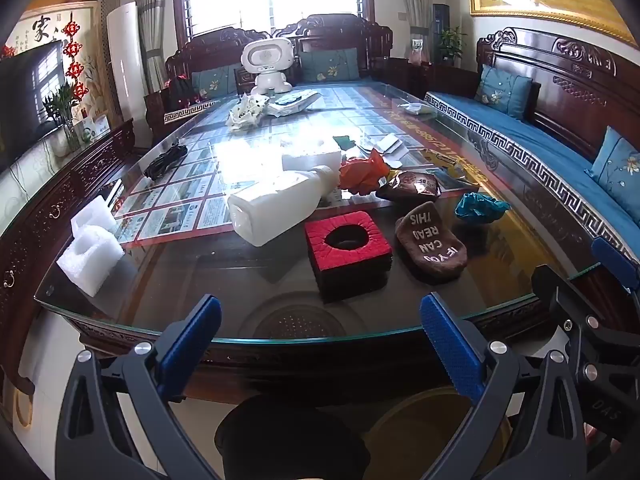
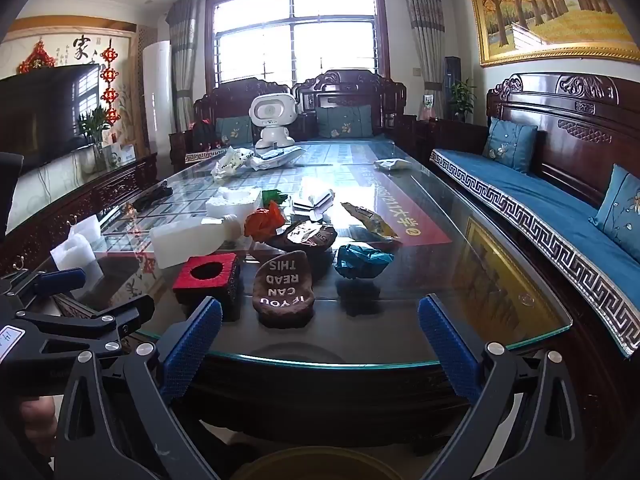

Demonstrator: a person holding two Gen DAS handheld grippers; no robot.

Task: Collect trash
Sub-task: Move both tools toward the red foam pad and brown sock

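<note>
On the worktop: a glass-topped worktop [image 1: 168,288] carries scattered trash, both grippers held off its near edge.
Left gripper: left gripper [image 1: 320,344], fingers spread wide, gripping nothing, short of the near edge.
Right gripper: right gripper [image 2: 320,344], fingers likewise wide apart and empty, just beside the left one.
Red box: red box [image 1: 348,242] with a round hole on top, near the near edge, centre-left.
Sock: brown sock [image 2: 284,288] printed "IF YOU CAN READ THIS", just right of the box.
Jug: white jug [image 1: 276,208] lying on its side, just beyond the box.
Orange wad: crumpled orange wad [image 1: 362,174] at the jug's neck end.
Brown wrapper: shiny brown wrapper [image 2: 306,236] beyond the sock, right of the orange wad.
Teal wad: crumpled teal wad [image 2: 360,260], right of the sock.
Yellow wrapper: flattened yellow wrapper [image 2: 370,218], beyond the teal wad.
Foam: white foam blocks [image 1: 92,246] at the near-left corner.
Far end: white toy robot [image 2: 274,124] standing upright, with crumpled white bags beside it.
Below: round yellowish bin [image 1: 436,432] under the near edge, partly hidden by the fingers.
</note>
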